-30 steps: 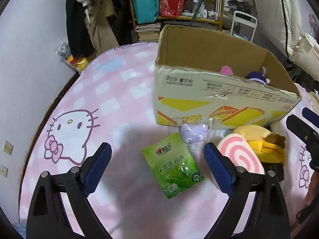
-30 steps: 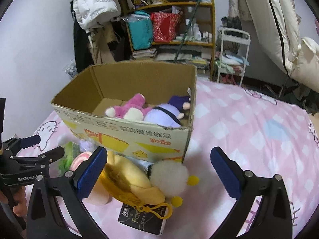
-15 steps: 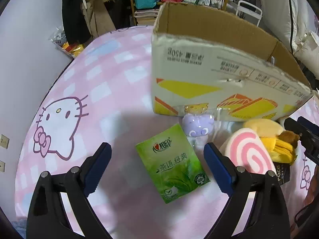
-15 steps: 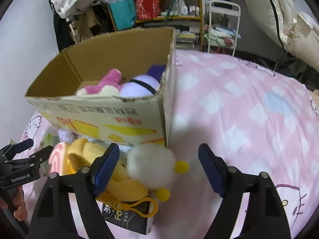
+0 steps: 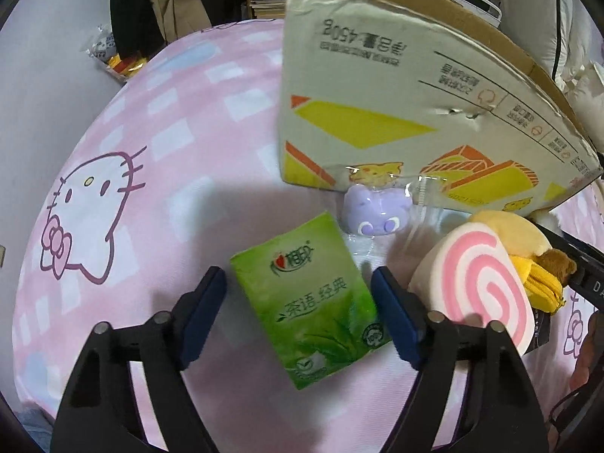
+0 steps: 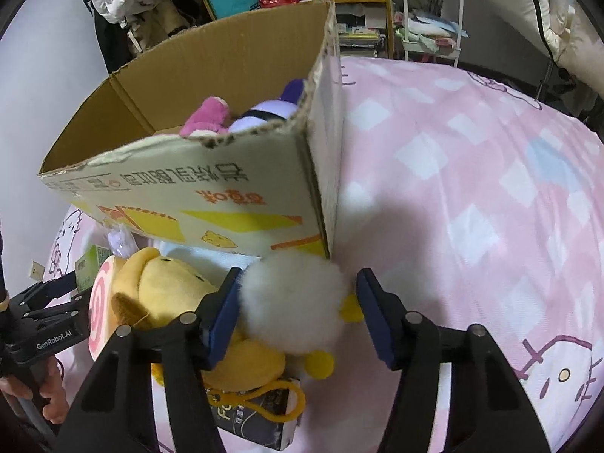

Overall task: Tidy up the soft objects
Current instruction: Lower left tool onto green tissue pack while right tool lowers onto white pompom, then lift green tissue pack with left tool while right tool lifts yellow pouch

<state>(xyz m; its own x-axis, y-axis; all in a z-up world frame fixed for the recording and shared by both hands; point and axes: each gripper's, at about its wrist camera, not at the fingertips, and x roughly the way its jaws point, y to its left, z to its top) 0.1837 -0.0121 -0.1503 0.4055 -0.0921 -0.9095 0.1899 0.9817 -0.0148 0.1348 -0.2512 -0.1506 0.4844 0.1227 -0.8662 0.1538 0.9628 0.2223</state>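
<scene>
Left gripper closing in around the green tissue pack lying flat on the pink bed, pads just clear of both its edges. Right gripper likewise narrowing on the white fluffy ball, left pad touching the fur, right pad a little apart. Beyond, swirl-roll plush and yellow plush against the cardboard box.
</scene>
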